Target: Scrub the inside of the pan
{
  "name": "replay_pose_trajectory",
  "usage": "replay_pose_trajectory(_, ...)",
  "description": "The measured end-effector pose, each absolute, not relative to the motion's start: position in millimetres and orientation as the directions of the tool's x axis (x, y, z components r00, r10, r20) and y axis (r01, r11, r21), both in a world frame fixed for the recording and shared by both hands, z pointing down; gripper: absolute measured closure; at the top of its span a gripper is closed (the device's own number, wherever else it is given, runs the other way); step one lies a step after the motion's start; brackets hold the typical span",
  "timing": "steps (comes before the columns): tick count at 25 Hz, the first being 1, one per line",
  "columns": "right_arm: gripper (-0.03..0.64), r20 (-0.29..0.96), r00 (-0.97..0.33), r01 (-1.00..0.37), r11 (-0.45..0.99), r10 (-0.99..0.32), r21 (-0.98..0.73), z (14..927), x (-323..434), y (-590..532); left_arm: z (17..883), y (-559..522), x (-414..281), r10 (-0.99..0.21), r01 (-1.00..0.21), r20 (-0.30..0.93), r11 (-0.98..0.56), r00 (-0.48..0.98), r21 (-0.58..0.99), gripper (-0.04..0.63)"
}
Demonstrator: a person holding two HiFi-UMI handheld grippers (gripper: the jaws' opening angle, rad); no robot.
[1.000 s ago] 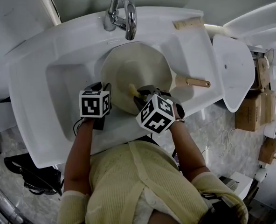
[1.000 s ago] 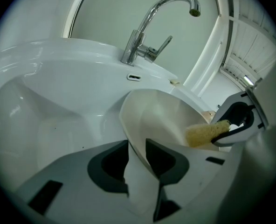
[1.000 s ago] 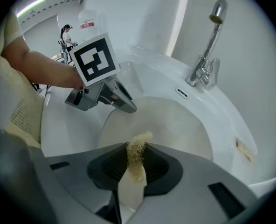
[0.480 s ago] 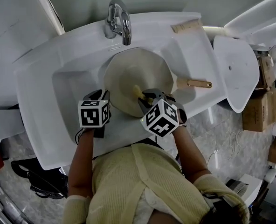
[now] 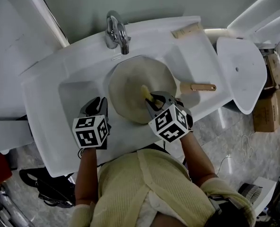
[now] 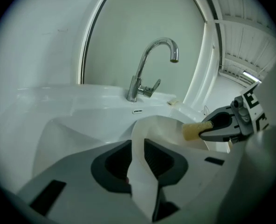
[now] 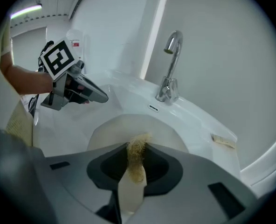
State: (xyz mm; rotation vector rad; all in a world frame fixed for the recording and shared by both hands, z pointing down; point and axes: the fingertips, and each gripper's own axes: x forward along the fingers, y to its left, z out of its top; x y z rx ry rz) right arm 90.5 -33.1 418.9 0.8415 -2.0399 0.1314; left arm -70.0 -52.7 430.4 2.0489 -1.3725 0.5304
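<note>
The left tongs [image 5: 97, 104] were partly open and had just been closing. The pale near rim of the pan [image 5: 130, 77] showed in the gap between them, but the pads did not seem to press on it. The pan sat in the sink [image 5: 71, 96], just right of the left tongs and under the right tongs [image 5: 153, 100]. It looked hard and stiff, maybe a bit heavy. Its smooth inside was likely slippery, so it could slide or rock when pushed. The rim by the left tongs looked like a good place to hold it. The right tongs were squeezed shut on a yellow scrubber [image 5: 146, 92] that looked soft, light and squashy. The handle [image 5: 199, 86] stuck out to the right of them. The sink walls sat close around the pan and the tap [image 5: 117, 32] hung over its far edge, so strokes likely had to be short. The most free room was ahead and left of the left tongs.
</note>
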Motion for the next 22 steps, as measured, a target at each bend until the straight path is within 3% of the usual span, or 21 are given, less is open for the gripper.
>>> replay_pose_trajectory(9, 0.529, 0.650, -0.420, -0.705, 0.678, -0.634, 0.206, 383.4, 100.8, -47.7, 367.1, -54.4, -72.0, -0.800, -0.917, 0.454, -0.297, 0.392, 0.268, 0.472)
replay_pose_trajectory(17, 0.529, 0.496, -0.518, -0.777, 0.626, -0.697, 0.068, 348.5, 98.4, -51.6, 330.2, -51.7, -65.3, -0.846, -0.903, 0.338, -0.331, 0.413, 0.275, 0.511)
replay_pose_trajectory(22, 0.529, 0.416, -0.552, -0.808, 0.587, -0.723, -0.052, 334.9, 103.3, -52.5, 317.0, -49.3, -57.7, -0.838, -0.859, 0.291, -0.342, 0.462, 0.381, 0.525)
